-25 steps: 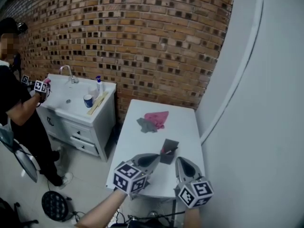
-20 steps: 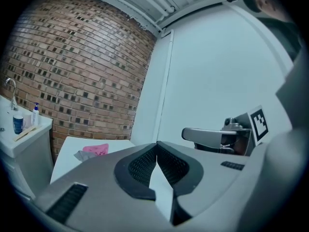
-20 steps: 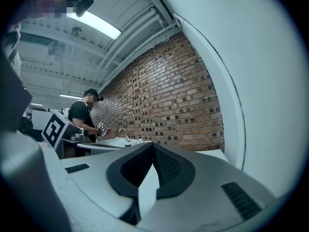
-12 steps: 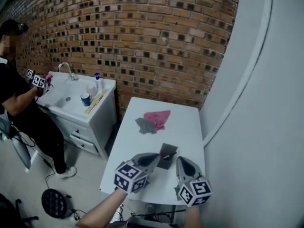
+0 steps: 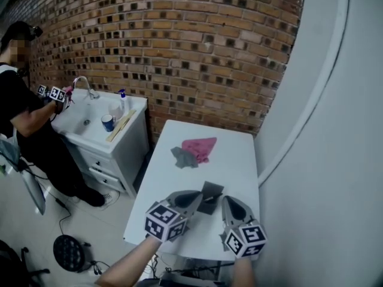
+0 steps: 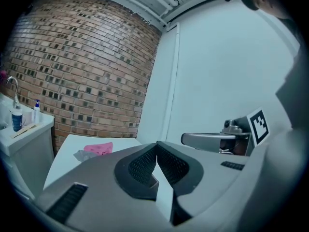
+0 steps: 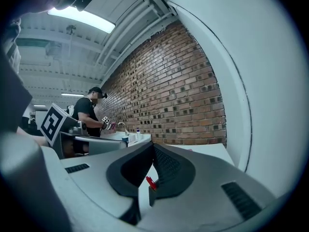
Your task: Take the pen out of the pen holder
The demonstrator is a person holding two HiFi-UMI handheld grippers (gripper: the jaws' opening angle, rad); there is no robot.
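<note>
A dark grey pen holder (image 5: 211, 197) stands on the white table (image 5: 239, 160) near its front edge. In the right gripper view the holder (image 7: 151, 197) and the red tip of a pen (image 7: 151, 182) sticking out of it show low in the gap behind the jaw tips. My left gripper (image 5: 198, 195) is shut and empty, its tips just left of the holder. My right gripper (image 5: 225, 200) is shut and empty, just right of it. In each gripper's own view the left gripper (image 6: 156, 144) and the right gripper (image 7: 153, 144) show jaws meeting at the tips.
A pink cloth (image 5: 200, 147) and a grey cloth (image 5: 182, 157) lie mid-table. A brick wall (image 5: 191, 52) backs the table, a white wall (image 5: 335, 160) runs along its right. At left a white sink cabinet (image 5: 114, 142) holds a cup and bottle; a person (image 5: 27, 118) works there.
Both grippers have moved a little forward and down, closing in on the pen holder from either side. The person at the sink has shifted.
</note>
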